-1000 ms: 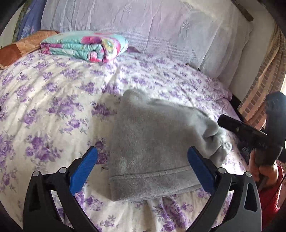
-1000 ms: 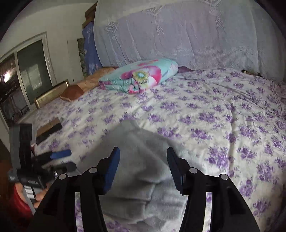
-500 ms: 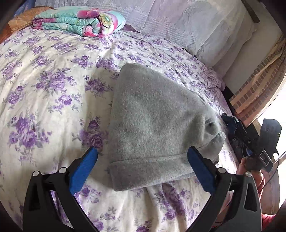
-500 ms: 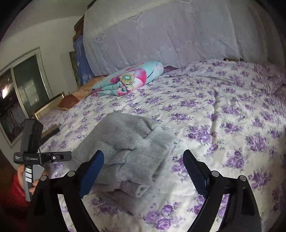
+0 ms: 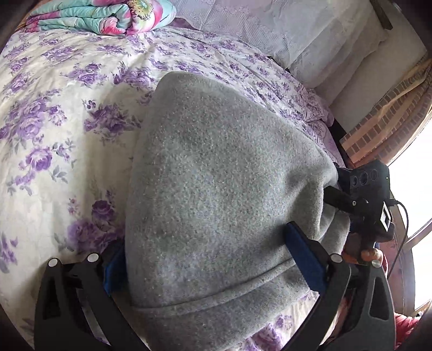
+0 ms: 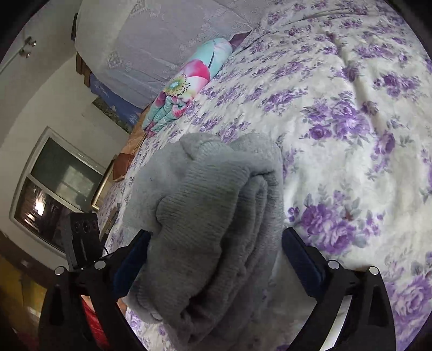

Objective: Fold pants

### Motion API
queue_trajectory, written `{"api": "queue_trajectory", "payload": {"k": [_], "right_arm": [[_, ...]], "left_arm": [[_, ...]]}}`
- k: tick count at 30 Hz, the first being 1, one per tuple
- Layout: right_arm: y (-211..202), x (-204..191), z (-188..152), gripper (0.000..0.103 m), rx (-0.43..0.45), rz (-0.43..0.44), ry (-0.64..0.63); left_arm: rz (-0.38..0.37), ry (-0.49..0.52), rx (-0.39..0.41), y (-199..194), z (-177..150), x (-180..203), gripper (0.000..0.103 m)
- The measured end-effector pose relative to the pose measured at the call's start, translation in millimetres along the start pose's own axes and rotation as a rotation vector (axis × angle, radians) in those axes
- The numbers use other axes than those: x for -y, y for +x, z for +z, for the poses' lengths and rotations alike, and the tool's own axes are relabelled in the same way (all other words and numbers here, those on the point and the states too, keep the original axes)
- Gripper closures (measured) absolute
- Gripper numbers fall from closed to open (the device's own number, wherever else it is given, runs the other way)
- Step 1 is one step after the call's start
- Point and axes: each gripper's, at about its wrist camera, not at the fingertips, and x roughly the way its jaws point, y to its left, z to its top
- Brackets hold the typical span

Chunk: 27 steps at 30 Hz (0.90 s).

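Observation:
The grey fleece pants lie folded into a thick bundle on the flowered bedspread. My left gripper is open, its blue pads on either side of the bundle's waistband end. My right gripper is open and straddles the other end, where the ribbed cuffs and stacked layers show. The pads look close to the cloth on both sides; I cannot tell if they touch. The right gripper's body shows in the left wrist view; the left one's shows in the right wrist view.
A folded floral quilt lies at the head of the bed, also seen in the right wrist view. A lace-covered headboard stands behind. The bed's edge and a brick-pattern wall are to the right. A window is at left.
Both grippers have moved in from either end and now straddle the folded pants. The right gripper, which was narrower a second ago, has opened wide. The pants stay folded in place.

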Motion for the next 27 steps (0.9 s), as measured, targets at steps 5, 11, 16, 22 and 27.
{"api": "queue_trajectory", "payload": {"k": [5, 11, 16, 22, 27], "right_arm": [[-7, -11, -12, 0.04, 0.104, -0.037, -0.084], [-36, -57, -33, 0.046, 0.24, -0.183, -0.291], [-96, -79, -25, 0.046, 0.358, -0.191, -0.345], [-178, -116, 49, 0.046, 0.524, -0.202, -0.414], [-220, -135, 115, 0.046, 0.667, -0.257, -0.448]], "left_arm": [[0.034, 0.027, 0.032, -2, 0, 9, 0.019], [0.208, 0.227, 0.12, -25, -11, 61, 0.055], [0.142, 0.259, 0.204, -56, 3, 95, 0.061], [0.122, 0.413, 0.349, -95, 72, 181, 0.061], [0.117, 0.493, 0.418, -110, 149, 240, 0.061]]}}
